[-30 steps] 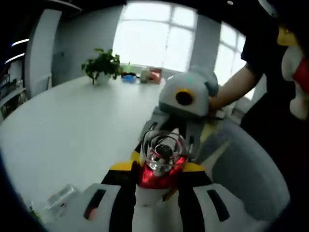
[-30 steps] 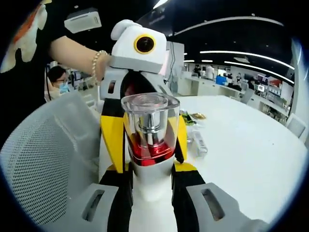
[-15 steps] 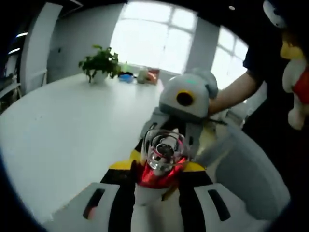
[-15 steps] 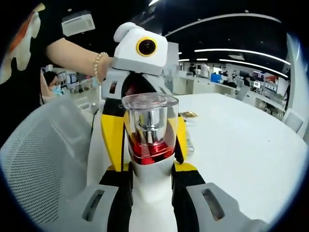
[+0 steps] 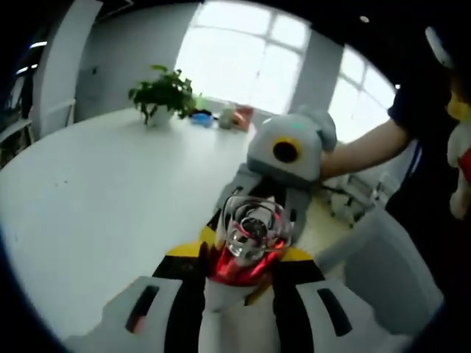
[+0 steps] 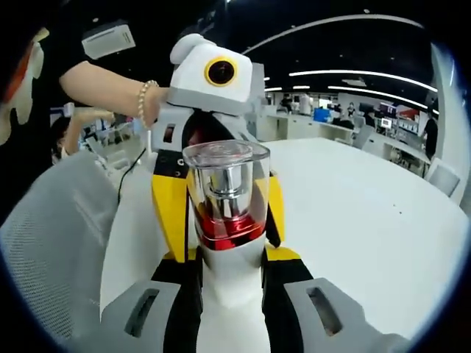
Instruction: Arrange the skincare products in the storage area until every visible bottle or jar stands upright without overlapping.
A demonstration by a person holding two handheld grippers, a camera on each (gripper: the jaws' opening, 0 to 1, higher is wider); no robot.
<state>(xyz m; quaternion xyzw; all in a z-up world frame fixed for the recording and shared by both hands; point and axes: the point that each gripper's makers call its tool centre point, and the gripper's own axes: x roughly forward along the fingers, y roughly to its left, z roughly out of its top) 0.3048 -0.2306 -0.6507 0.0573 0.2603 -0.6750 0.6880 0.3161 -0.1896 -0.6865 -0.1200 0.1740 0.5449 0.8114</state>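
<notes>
Facing each other above the white table, the two grippers meet nose to nose around one small bottle. In the left gripper view, the left gripper has its yellow-and-black jaws drawn in against the bottle's red base, and the clear cap points away from the camera toward the right gripper, whose jaws reach in from beyond it. The person's forearm stretches in from the right behind that gripper. In the right gripper view, the right gripper clamps the same bottle, seen side-on: its long axis runs up the picture, red base low between the jaws, silver collar and clear square cap on top. The left gripper rises just behind it, held by a hand wearing a beaded bracelet. A grey mesh chair stands at the left.
</notes>
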